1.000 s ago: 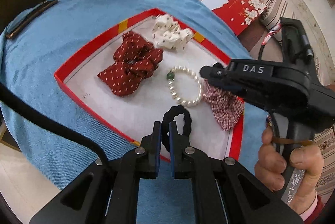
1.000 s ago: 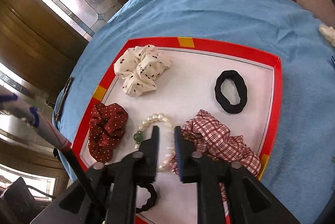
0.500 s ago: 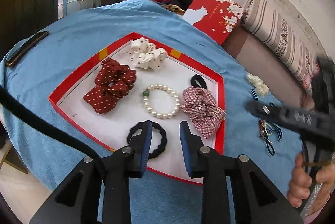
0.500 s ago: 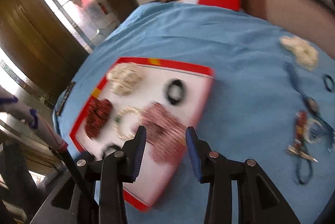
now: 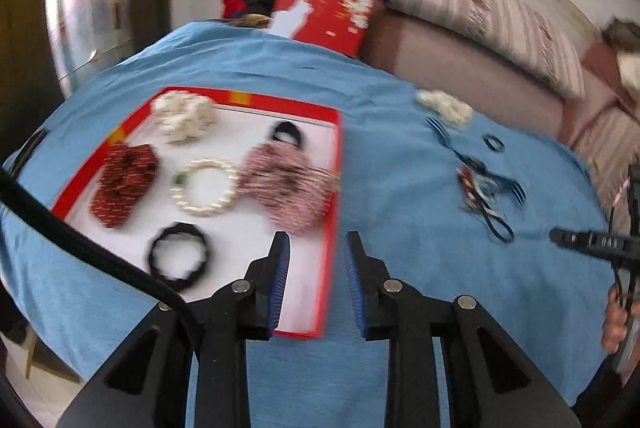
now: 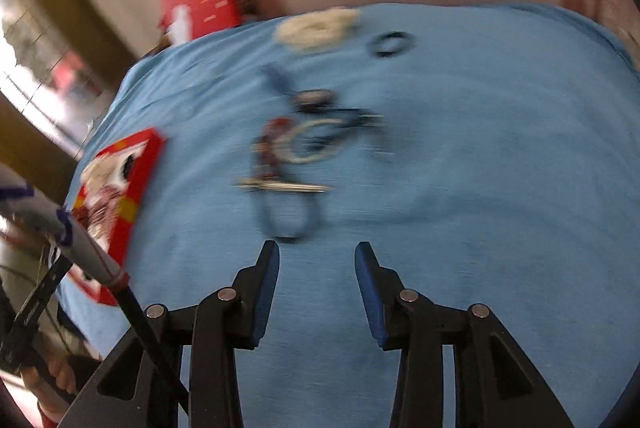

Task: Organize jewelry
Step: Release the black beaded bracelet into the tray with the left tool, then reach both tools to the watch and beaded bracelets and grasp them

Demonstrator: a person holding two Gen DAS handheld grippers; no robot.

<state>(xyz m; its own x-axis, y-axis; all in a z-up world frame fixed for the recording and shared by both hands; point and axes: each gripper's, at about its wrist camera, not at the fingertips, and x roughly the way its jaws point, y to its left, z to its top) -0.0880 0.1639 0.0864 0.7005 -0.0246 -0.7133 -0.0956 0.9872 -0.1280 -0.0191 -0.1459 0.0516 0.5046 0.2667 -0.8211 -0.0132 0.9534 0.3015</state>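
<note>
A red-rimmed white tray (image 5: 337, 155) lies on the blue cloth. It holds a dark red dotted scrunchie (image 5: 124, 183), a cream dotted scrunchie (image 5: 184, 113), a pearl bracelet (image 5: 206, 187), a plaid scrunchie (image 5: 288, 179) and two black hair ties (image 5: 178, 262). My left gripper (image 5: 316, 256) is open and empty over the tray's right rim. My right gripper (image 6: 317, 252) is open and empty, just short of a blurred tangle of cords and jewelry (image 6: 304, 143). A cream scrunchie (image 6: 316, 27) and a small black ring (image 6: 392, 43) lie beyond the tangle.
A red flowered box (image 5: 332, 3) stands at the cloth's far edge, against a pink sofa (image 5: 460, 67) with a striped cushion (image 5: 480, 7). A dark flat object (image 5: 28, 147) lies at the cloth's left edge. A hand (image 5: 616, 324) holds the right tool at far right.
My left gripper opened, left a black hair tie in the tray and slid right. My right gripper widened and swung from the tray to the loose pile on the cloth.
</note>
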